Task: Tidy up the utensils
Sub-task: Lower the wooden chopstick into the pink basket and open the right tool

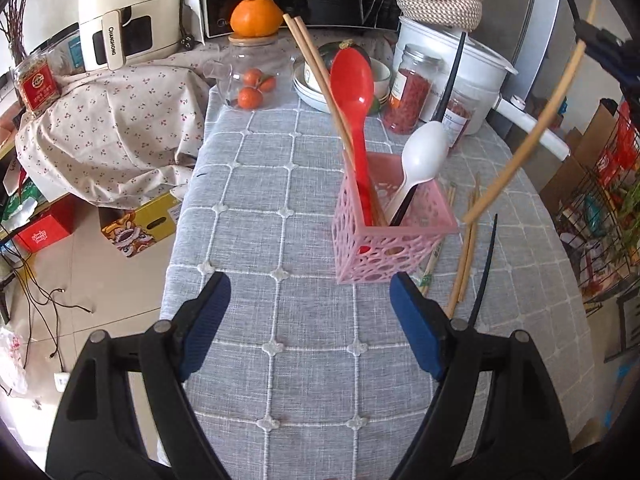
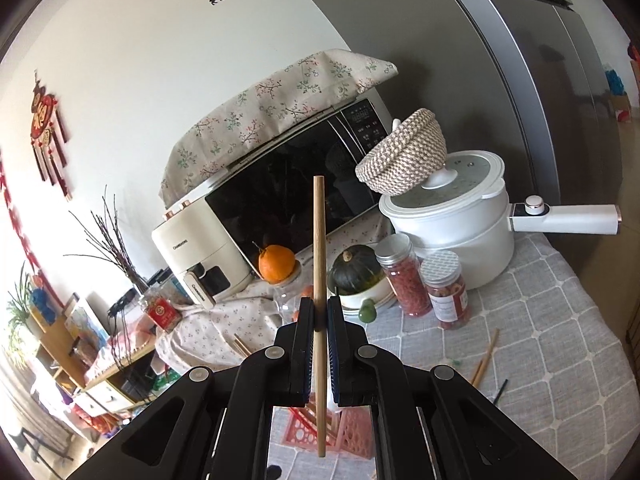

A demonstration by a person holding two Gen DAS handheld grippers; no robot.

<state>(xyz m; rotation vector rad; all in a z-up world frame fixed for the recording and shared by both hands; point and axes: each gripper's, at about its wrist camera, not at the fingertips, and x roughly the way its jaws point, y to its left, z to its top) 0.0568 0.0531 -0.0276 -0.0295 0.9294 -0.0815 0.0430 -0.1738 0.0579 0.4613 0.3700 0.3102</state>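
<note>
A pink lattice holder [image 1: 384,232] stands on the grey checked tablecloth [image 1: 280,184]. In it are a red spoon [image 1: 354,80], a white spoon [image 1: 424,152], a pair of wooden chopsticks [image 1: 316,68] and a black chopstick [image 1: 452,76]. My left gripper [image 1: 310,284] hangs open and empty just in front of the holder. My right gripper [image 2: 320,312] is shut on one wooden chopstick [image 2: 319,248], held upright above the holder [image 2: 344,436]; the same stick [image 1: 532,136] slants in from the upper right. Loose wooden chopsticks [image 1: 466,256] and a black chopstick [image 1: 486,264] lie right of the holder.
Behind the holder stand two red-filled jars [image 1: 408,92], stacked bowls [image 1: 316,88], a glass jar of oranges [image 1: 252,76] and a white pot [image 2: 452,232] with a woven basket [image 2: 404,156] on it. A microwave [image 2: 288,196] and air fryer [image 1: 128,12] line the back. The table's edge drops off at left.
</note>
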